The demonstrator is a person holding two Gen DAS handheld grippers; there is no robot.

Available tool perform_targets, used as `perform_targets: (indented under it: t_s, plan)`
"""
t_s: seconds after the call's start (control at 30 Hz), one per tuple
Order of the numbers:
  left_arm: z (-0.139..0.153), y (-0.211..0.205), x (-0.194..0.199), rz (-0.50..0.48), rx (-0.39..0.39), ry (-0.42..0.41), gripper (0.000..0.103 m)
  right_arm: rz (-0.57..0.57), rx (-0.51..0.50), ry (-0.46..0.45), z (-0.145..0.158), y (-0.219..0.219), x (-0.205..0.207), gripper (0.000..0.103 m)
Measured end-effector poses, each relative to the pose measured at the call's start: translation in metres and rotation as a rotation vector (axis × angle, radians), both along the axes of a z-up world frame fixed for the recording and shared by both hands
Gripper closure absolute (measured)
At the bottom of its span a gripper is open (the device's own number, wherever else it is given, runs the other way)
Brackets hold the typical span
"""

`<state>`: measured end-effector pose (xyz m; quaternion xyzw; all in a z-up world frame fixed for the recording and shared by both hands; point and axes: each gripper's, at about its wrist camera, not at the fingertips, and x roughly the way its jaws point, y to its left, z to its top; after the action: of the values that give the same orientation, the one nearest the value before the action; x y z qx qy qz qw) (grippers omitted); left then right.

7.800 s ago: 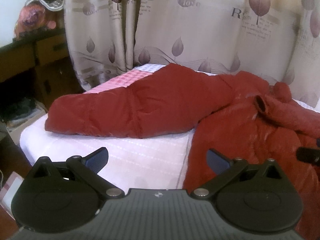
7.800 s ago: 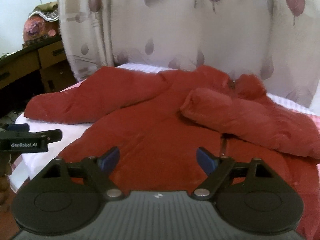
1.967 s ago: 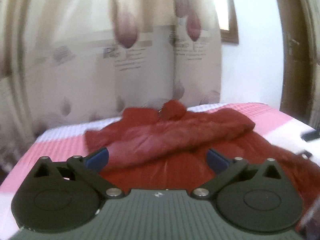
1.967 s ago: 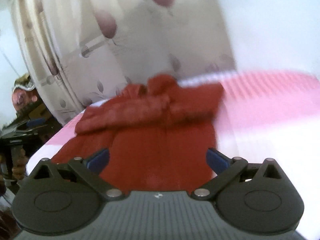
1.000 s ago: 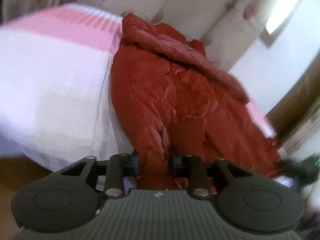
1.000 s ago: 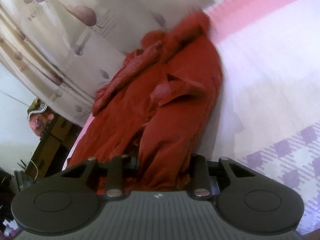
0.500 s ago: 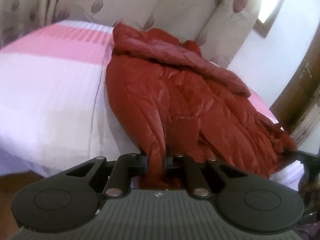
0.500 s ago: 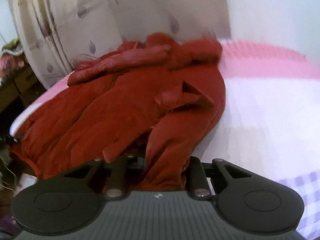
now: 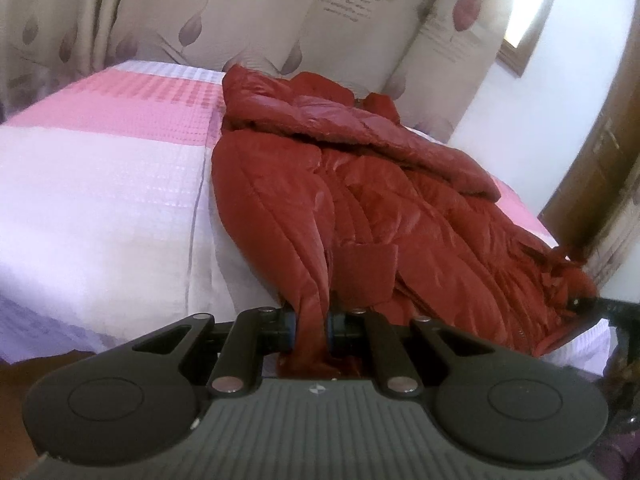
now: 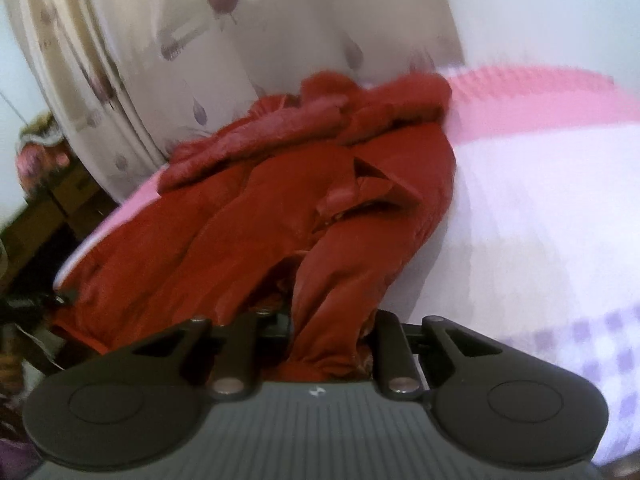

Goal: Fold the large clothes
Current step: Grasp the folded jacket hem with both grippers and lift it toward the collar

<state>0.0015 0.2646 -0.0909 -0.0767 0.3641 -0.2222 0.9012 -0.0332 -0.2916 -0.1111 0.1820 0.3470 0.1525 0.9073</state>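
A red puffer jacket [image 9: 360,200] lies lengthwise on the bed, sleeves folded across its top near the collar. My left gripper [image 9: 310,326] is shut on the near hem at the jacket's left corner, and red fabric bunches between the pads. In the right wrist view the same jacket [image 10: 280,208] runs away from me. My right gripper [image 10: 330,332] is shut on a thick fold of the hem at the other corner, with the hem raised slightly off the mattress. The right wrist view is blurred.
The bed [image 9: 100,200] has a white, pink and lilac checked cover, with bare cover to the jacket's left and, in the right wrist view, to its right [image 10: 540,220]. Leaf-print curtains [image 9: 240,20] hang behind. A wooden door [image 9: 600,160] and a dark dresser [image 10: 40,208] flank the bed.
Both grippers have closed tighter on the jacket's hem and pulled it up a little from the bed edge. The right wrist view has rolled, and the jacket's near corners now bunch upward.
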Motion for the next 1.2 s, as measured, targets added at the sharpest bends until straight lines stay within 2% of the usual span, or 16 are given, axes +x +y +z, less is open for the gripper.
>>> perform_targets:
  t_s: [0.07,0.2,0.37,0.47,0.53,0.63,0.7,0.8,0.93,1.07,1.2]
  plan:
    - [0.006,0.003,-0.007,-0.004,-0.002,-0.001,0.091,0.001,0.07,0.008,0.002,-0.007,-0.008,0.086]
    - [0.029,0.011,-0.027,0.001,-0.063,-0.044,0.091,0.008,0.243,0.003,0.014,-0.019,-0.027,0.086]
    - [0.074,0.009,-0.036,0.025,-0.157,-0.156,0.091,0.02,0.423,-0.034,0.039,-0.028,-0.035,0.086]
    - [0.096,-0.001,-0.02,0.053,-0.201,-0.202,0.091,0.012,0.509,-0.068,0.054,-0.037,-0.02,0.086]
    - [0.11,-0.011,-0.003,0.082,-0.199,-0.245,0.091,-0.008,0.545,-0.092,0.066,-0.041,0.0,0.086]
    - [0.127,-0.02,0.035,0.149,-0.227,-0.268,0.091,-0.049,0.554,-0.126,0.079,-0.052,0.032,0.086]
    - [0.134,-0.029,0.065,0.183,-0.216,-0.282,0.091,-0.071,0.57,-0.117,0.082,-0.061,0.061,0.086]
    - [0.135,-0.045,0.114,0.209,-0.187,-0.274,0.091,-0.117,0.548,-0.087,0.083,-0.068,0.102,0.086]
    - [0.124,-0.069,0.17,0.24,-0.132,-0.252,0.088,-0.182,0.519,-0.028,0.07,-0.068,0.16,0.086]
    - [0.102,-0.083,0.212,0.264,-0.092,-0.212,0.079,-0.248,0.512,0.039,0.043,-0.07,0.201,0.085]
    - [0.08,-0.089,0.237,0.282,-0.075,-0.169,0.078,-0.285,0.563,0.113,0.011,-0.072,0.234,0.082]
